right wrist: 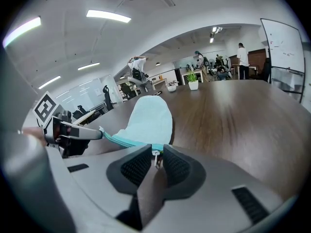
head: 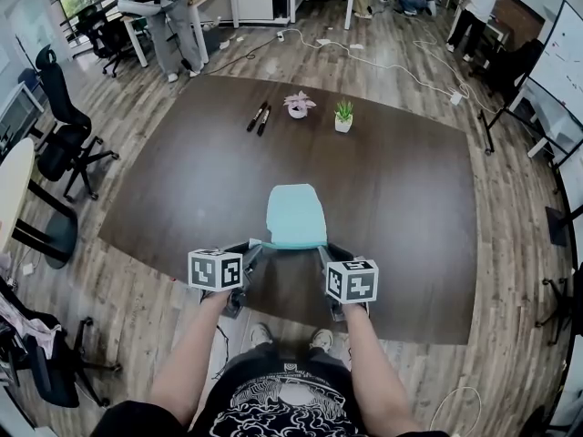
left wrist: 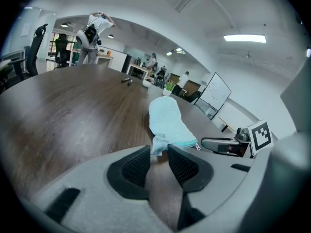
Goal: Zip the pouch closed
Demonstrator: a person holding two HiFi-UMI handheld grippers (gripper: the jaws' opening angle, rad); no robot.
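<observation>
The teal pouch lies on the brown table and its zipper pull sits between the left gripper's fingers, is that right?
Not quite: the zipper pull sits between the fingers of the right gripper, as the right gripper view shows. The left gripper has only a fabric corner of the teal pouch between its own. The pouch does lie on the brown table.

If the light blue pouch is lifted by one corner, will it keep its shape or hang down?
Probably floppy: the pouch is soft cloth, and its corner bunches between the jaws of the left gripper. It lies flat and thin, so it is likely light and may slide on the smooth table. It should not roll.
</observation>
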